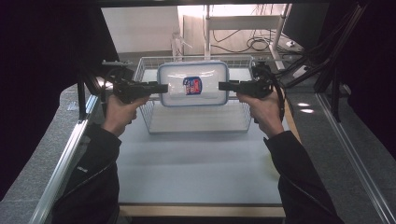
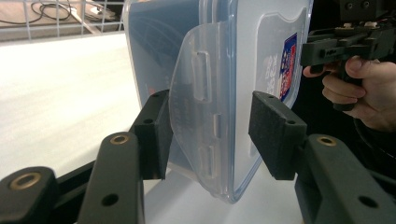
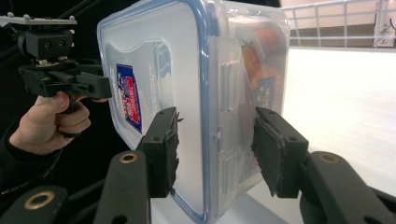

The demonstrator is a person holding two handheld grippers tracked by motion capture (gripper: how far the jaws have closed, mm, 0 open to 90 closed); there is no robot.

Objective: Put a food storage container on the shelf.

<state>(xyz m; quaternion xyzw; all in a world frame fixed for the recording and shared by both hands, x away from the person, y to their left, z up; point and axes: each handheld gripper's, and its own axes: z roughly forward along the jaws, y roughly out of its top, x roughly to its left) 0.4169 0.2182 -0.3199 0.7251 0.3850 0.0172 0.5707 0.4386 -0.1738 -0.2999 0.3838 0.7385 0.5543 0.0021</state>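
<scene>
Left gripper (image 1: pixel 161 88) jaws clamp the left short end of the clear lidded container (image 1: pixel 193 84); right gripper (image 1: pixel 225 86) jaws clamp its right end. Container sits upper centre of the high view, over the wire basket (image 1: pixel 148 116) on the table (image 1: pixel 196 163).

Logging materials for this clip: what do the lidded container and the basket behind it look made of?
Container: looks like clear, glossy plastic; contents show through the walls, and the translucent lid has a blue seal rim and moulded latch flaps. Basket: appears to be thin metal wire with a white coating, judging by its open grid; the coating type is hard to tell.
</scene>
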